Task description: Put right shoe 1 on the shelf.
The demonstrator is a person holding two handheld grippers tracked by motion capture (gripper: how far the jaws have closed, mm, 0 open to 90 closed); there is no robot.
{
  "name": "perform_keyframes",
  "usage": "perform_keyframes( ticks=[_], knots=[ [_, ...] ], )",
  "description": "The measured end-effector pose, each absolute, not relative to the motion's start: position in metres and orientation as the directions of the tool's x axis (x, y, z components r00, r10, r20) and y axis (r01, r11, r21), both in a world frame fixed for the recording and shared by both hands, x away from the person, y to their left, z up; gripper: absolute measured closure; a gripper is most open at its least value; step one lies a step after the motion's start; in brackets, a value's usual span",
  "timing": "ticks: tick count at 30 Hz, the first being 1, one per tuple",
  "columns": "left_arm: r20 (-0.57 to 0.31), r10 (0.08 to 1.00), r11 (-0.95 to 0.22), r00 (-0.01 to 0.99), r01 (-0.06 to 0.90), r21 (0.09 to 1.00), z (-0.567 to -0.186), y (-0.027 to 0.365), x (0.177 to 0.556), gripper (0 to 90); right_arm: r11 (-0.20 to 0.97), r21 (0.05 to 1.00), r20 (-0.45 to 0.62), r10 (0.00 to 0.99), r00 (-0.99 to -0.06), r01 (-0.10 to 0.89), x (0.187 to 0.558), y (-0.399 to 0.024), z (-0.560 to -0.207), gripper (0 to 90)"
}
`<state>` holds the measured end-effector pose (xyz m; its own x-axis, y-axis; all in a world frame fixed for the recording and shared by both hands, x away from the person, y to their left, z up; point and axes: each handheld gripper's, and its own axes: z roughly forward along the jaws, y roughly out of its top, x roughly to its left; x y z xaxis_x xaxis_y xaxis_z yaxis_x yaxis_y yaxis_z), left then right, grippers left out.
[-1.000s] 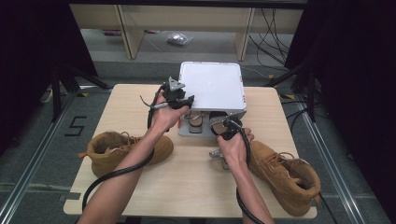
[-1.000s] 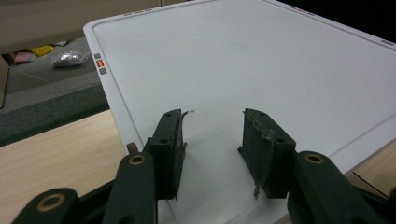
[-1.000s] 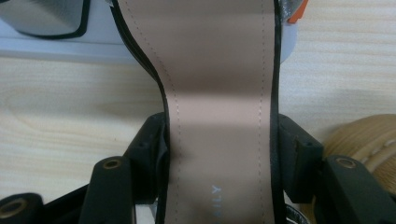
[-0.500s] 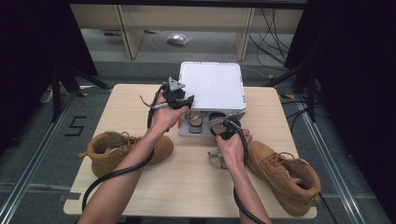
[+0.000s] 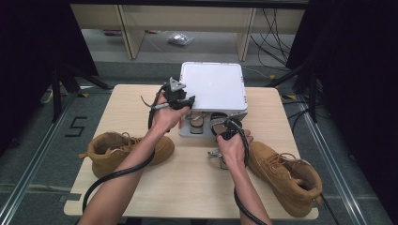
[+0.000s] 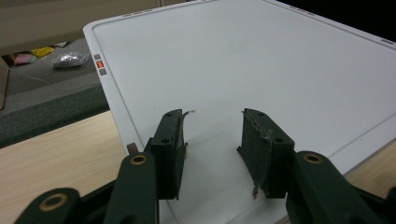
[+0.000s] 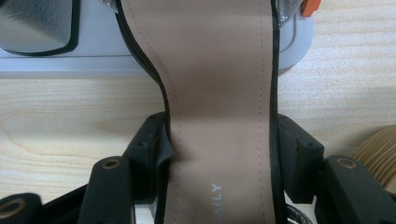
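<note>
We see the wooden tabletop (image 5: 187, 187) on grey floor (image 5: 42, 154); the right gripper (image 7: 219, 154) apparently clenches a shoe (image 7: 219, 70), and the left gripper (image 6: 212, 154) is released over the white box (image 6: 261, 60).

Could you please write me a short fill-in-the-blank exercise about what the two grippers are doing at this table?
1. The right gripper is shut on the sides of a black-edged shoe with a ____ insole.
2. The left gripper, jaws apart with nothing between them, hovers over the flat ____ lid of the box-shaped machine.
3. On the light wooden table lie ____ tan lace-up boots.

Missing words: tan; white; two
</note>
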<state>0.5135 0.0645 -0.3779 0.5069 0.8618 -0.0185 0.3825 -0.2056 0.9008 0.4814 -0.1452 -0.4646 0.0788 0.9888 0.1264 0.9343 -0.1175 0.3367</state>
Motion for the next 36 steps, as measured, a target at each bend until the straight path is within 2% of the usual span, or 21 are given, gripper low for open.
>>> perform_keyframes(
  ticks=[3,4,5,7,8,10,16,17,19,22,23,27,30,33,36],
  knots=[
    [-0.018,0.862,-0.206,0.506,0.382,0.901,-0.378,0.064,0.513,58.3,-0.045,0.362,0.101,0.995,0.009,0.931,0.481,-0.149,-0.467,43.0],
    [-0.017,0.862,-0.206,0.506,0.382,0.901,-0.378,0.064,0.513,58.3,-0.049,0.363,0.091,0.996,0.017,0.931,0.481,-0.147,-0.466,42.8],
    [-0.017,0.862,-0.206,0.506,0.381,0.901,-0.378,0.064,0.514,58.3,-0.106,0.339,0.116,0.991,0.07,0.935,0.481,-0.142,-0.465,42.3],
    [-0.018,0.862,-0.205,0.506,0.381,0.901,-0.378,0.064,0.514,58.5,-0.112,0.334,0.137,0.988,0.07,0.936,0.479,-0.141,-0.463,41.0],
    [-0.017,0.862,-0.206,0.506,0.381,0.901,-0.378,0.064,0.514,58.5,-0.029,0.372,0.092,0.996,-0.005,0.928,0.479,-0.146,-0.464,39.1],
    [-0.017,0.863,-0.205,0.505,0.381,0.902,-0.378,0.064,0.514,59.1,0.018,0.388,0.069,0.996,-0.048,0.922,0.476,-0.148,-0.463,36.4],
    [-0.009,0.864,-0.208,0.503,0.373,0.904,-0.379,0.064,0.514,60.6,0.027,0.453,0.121,0.988,-0.091,0.891,0.462,-0.155,-0.439,35.1],
    [-0.008,0.864,-0.208,0.503,0.372,0.905,-0.379,0.064,0.514,61.6,0.004,0.428,0.14,0.988,-0.071,0.904,0.458,-0.154,-0.433,37.0],
    [-0.011,0.863,-0.205,0.506,0.37,0.906,-0.38,0.063,0.514,63.6,0.017,0.434,0.155,0.983,-0.093,0.901,0.453,-0.157,-0.426,42.3],
    [-0.012,0.864,-0.202,0.504,0.368,0.908,-0.38,0.063,0.513,66.0,0.026,0.439,0.157,0.982,-0.105,0.898,0.445,-0.162,-0.418,55.1],
    [-0.012,0.864,-0.201,0.503,0.368,0.908,-0.38,0.063,0.513,66.7,0.053,0.47,0.156,0.977,-0.142,0.881,0.443,-0.166,-0.417,58.9],
    [-0.002,0.868,-0.207,0.496,0.366,0.907,-0.38,0.064,0.513,71.2,0.079,0.458,0.17,0.97,-0.175,0.886,0.43,-0.179,-0.41,77.5],
    [0.001,0.87,-0.205,0.493,0.362,0.909,-0.381,0.064,0.513,76.3,0.094,0.439,0.167,0.968,-0.184,0.893,0.418,-0.185,-0.407,87.0],
    [0.013,0.868,-0.219,0.496,0.359,0.907,-0.38,0.062,0.511,82.6,0.068,0.402,0.205,0.965,-0.162,0.913,0.407,-0.185,-0.405,90.0],
    [0.025,0.868,-0.228,0.495,0.355,0.907,-0.381,0.061,0.511,88.6,0.111,0.401,0.18,0.964,-0.197,0.909,0.398,-0.189,-0.402,90.0]
  ],
)
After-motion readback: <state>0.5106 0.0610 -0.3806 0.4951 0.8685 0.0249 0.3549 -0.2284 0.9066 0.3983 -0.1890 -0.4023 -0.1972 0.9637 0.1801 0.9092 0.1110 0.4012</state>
